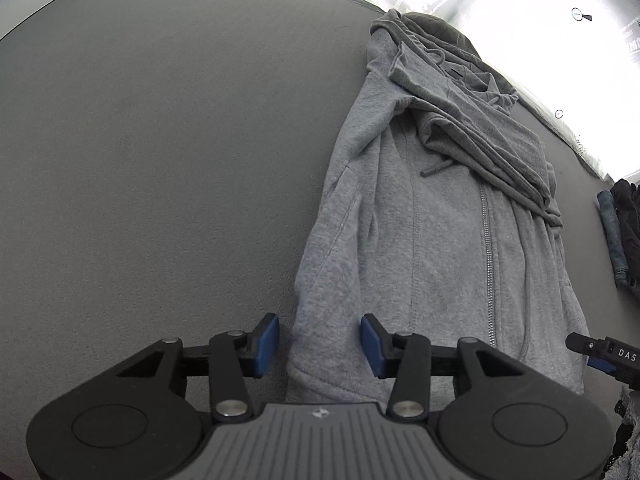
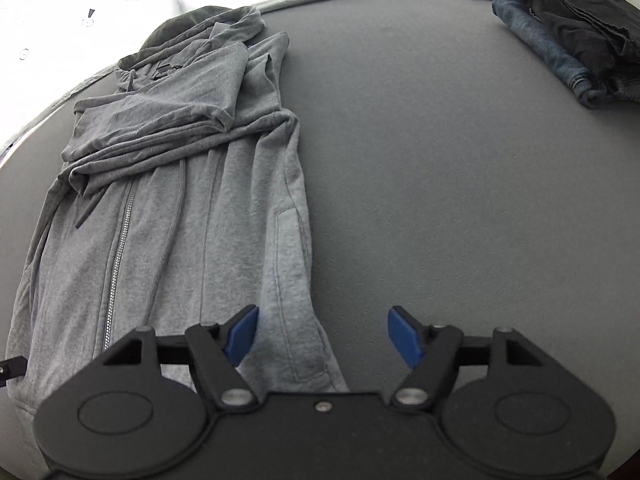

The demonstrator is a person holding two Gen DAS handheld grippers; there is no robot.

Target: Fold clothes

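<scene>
The hoodie (image 1: 432,240) lies zipped and flat on the table (image 1: 160,160), sleeves folded across. The left gripper (image 1: 319,344) and the right gripper (image 2: 322,336) are spread wide, empty, at its hem corners.

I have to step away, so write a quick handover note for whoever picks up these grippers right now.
Left gripper: open, holding nothing, at the hoodie's near left hem corner.
Right gripper: open, holding nothing, at the near right hem corner.
Grey zip hoodie: lengthwise on the grey table, sleeves folded across the chest.
Folded dark clothes: stacked far right.
Left: fold the body up, then probably stack it.
</scene>
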